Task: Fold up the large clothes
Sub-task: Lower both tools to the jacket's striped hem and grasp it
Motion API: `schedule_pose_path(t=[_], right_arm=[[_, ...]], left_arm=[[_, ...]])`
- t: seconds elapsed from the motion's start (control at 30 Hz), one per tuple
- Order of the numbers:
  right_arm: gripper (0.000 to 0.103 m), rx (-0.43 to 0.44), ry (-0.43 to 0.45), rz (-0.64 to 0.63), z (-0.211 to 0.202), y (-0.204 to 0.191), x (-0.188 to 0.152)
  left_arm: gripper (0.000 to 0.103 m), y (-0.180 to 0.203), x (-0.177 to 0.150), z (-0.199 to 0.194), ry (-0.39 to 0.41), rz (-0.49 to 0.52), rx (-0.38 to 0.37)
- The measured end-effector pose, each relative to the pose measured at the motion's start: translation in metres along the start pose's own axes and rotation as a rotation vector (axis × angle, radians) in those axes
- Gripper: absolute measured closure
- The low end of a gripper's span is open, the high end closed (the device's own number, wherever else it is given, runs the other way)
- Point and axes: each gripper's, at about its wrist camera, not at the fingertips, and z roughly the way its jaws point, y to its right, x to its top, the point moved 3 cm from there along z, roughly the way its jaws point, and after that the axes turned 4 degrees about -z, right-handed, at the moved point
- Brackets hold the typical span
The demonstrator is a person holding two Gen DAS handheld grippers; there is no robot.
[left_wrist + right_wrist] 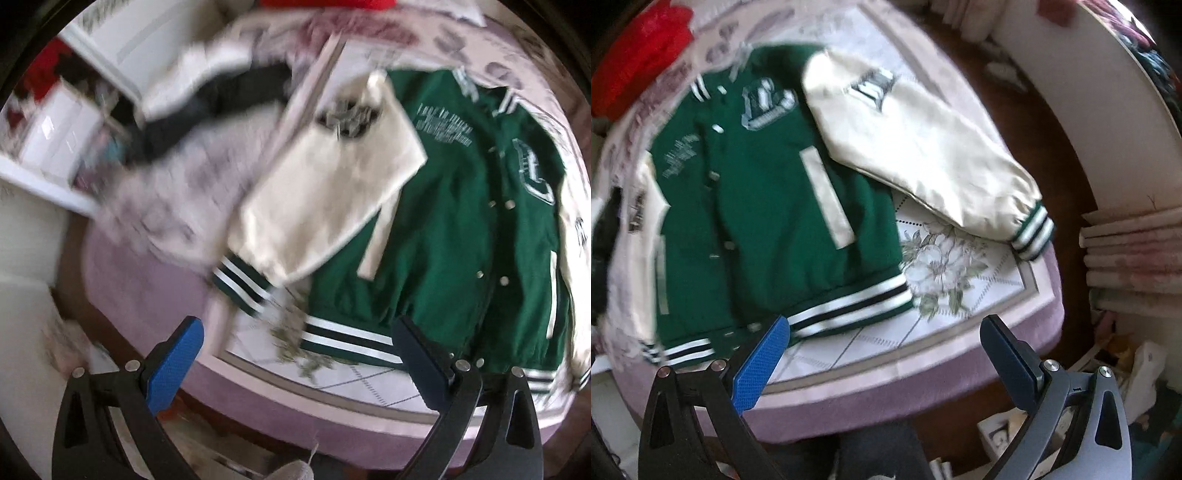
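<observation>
The jacket [768,206] is spread front-up on the bed [923,373], filling the middle of both views. One sleeve [325,192] is laid across the body; the other sleeve [923,155] is still stretched out at right. Left gripper [295,354] and right gripper [882,354] are held released, empty. Most folding seems left.

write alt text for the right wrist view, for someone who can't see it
A green varsity jacket with cream sleeves lies face up and buttoned on a floral bedspread, its cream sleeve stretched toward the bed's edge. The open right gripper hovers over the striped hem, holding nothing. The picture is blurred.
</observation>
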Motion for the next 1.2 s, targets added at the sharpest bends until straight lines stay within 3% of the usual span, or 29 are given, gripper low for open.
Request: schedule_pose_path(t=[0.13,0.33,0.37,0.4,0.43,0.47,0.5,0.53,0.6,0.63,0.73,0.8,1.0,1.1,1.17,1.2], right_arm=[[0.0,0.008,-0.061,0.023,0.068,0.01,0.013],[0.0,0.04,-0.095,0.036,0.127,0.013,0.02],[0.0,0.048,-0.105,0.03,0.138,0.01,0.021],[0.0,0.05,-0.111,0.027,0.144,0.009,0.022],[0.001,0.059,-0.12,0.028,0.152,0.007,0.022],[0.003,0.082,-0.131,0.035,0.16,0.005,0.021],[0.011,0.11,-0.141,0.045,0.165,0.002,0.021],[0.03,0.14,-0.154,0.056,0.171,0.0,0.019],[0.055,0.206,-0.165,0.084,0.177,-0.006,0.016],[0.062,0.182,-0.151,0.091,0.177,-0.008,0.015],[0.079,0.148,-0.126,0.072,0.171,-0.015,0.007],[0.082,0.136,-0.131,0.069,0.172,-0.017,-0.002],[0.082,0.1,-0.209,0.058,0.186,-0.004,-0.038],[0.069,0.162,-0.242,0.108,0.187,0.005,-0.043],[0.058,0.263,-0.228,0.217,0.18,0.021,-0.045],[0.046,0.291,-0.206,0.259,0.176,0.027,-0.046]], left_arm=[[0.0,0.006,-0.012,0.08,-0.125,-0.046,-0.065],[0.004,0.003,-0.015,0.153,-0.182,-0.084,-0.099],[0.01,0.005,-0.017,0.16,-0.172,-0.07,-0.12],[0.026,0.008,-0.017,0.161,-0.161,-0.061,-0.149],[0.051,0.012,-0.018,0.16,-0.148,-0.052,-0.19],[0.053,0.018,-0.02,0.157,-0.131,-0.036,-0.223],[0.054,0.021,-0.021,0.154,-0.118,-0.019,-0.205],[0.061,0.023,-0.023,0.152,-0.109,-0.005,-0.194],[0.07,0.026,-0.027,0.146,-0.087,0.015,-0.171],[0.076,0.026,-0.03,0.143,-0.082,0.015,-0.17],[0.082,0.03,-0.042,0.127,-0.072,0.028,-0.175],[0.083,0.031,-0.051,0.121,-0.077,0.048,-0.162],[0.081,0.031,-0.099,0.113,-0.14,0.091,-0.142],[0.078,0.028,-0.11,0.09,-0.14,0.059,-0.134],[0.078,0.026,-0.107,0.076,-0.126,0.035,-0.136],[0.074,0.028,-0.104,0.063,-0.116,0.015,-0.14]])
